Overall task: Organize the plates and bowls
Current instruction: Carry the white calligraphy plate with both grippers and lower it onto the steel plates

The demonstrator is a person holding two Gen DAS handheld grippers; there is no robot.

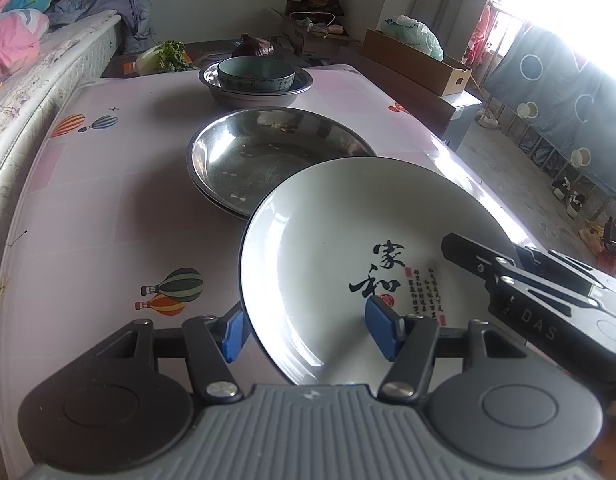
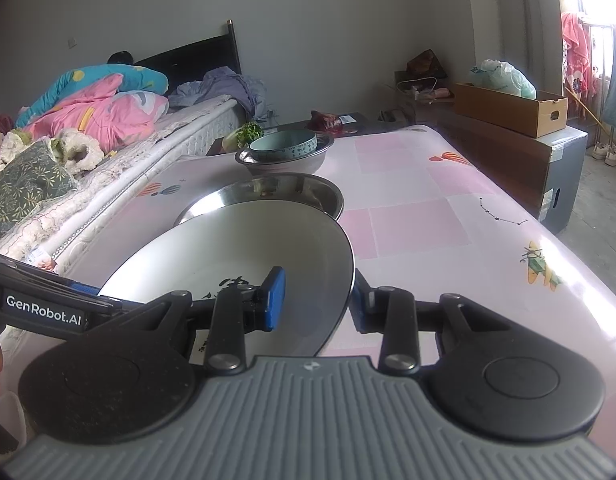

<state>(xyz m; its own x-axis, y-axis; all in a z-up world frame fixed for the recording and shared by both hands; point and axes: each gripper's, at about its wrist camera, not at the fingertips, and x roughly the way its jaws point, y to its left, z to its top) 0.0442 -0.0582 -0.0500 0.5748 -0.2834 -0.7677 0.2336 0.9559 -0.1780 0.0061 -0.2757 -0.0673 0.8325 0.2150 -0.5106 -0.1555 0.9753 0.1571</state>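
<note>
Table (image 2: 427, 208) in pink cloth beside bed (image 2: 108, 160).

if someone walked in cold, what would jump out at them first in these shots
The white plate with black calligraphy, held tilted over the near end of the table with the left gripper and right gripper each straddling its rim. Behind it sits a wide steel dish, and further back a teal bowl nested inside a steel basin.

White plate (image 1: 327, 248), black calligraphy
</note>
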